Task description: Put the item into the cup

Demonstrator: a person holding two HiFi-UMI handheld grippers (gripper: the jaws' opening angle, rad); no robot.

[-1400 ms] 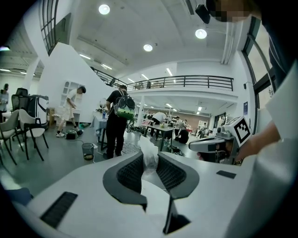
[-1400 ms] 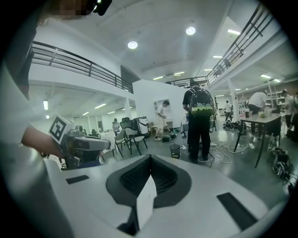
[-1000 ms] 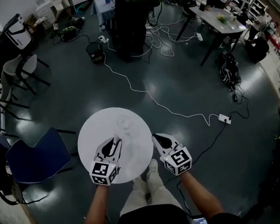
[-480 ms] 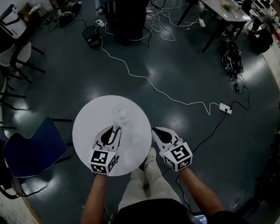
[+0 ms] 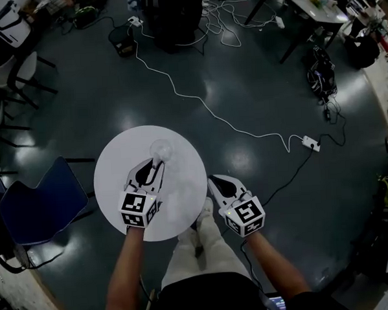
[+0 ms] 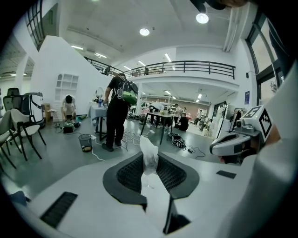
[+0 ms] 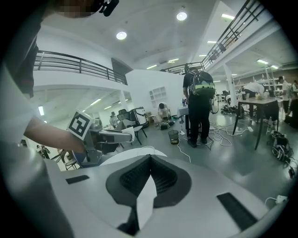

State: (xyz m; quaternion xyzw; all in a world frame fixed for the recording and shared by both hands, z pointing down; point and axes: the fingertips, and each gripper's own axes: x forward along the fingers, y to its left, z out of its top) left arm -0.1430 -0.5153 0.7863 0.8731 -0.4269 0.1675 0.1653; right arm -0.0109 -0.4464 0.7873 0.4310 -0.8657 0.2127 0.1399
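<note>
A clear cup (image 5: 161, 148) stands on the far part of the round white table (image 5: 116, 161). My left gripper (image 5: 154, 166) hovers over the table with its tips just short of the cup's near side. It is shut on the item (image 6: 149, 151), a small crumpled white piece that sticks up between the black pads (image 6: 174, 173). My right gripper (image 5: 215, 182) hangs beyond the table's right edge over the floor. Its jaws meet at the tip (image 7: 148, 159) with nothing in them. The left gripper (image 7: 114, 135) also shows in the right gripper view.
A dark blue chair (image 5: 38, 208) stands left of the table. The person's legs (image 5: 192, 248) are at its near edge. A white cable and power strip (image 5: 310, 143) lie on the dark floor to the right. A person in black (image 6: 116, 111) stands far off by a bin (image 6: 86, 142).
My left gripper has moved forward with the white item, and its tips now sit close to the cup. The right gripper has kept its place beside the table.
</note>
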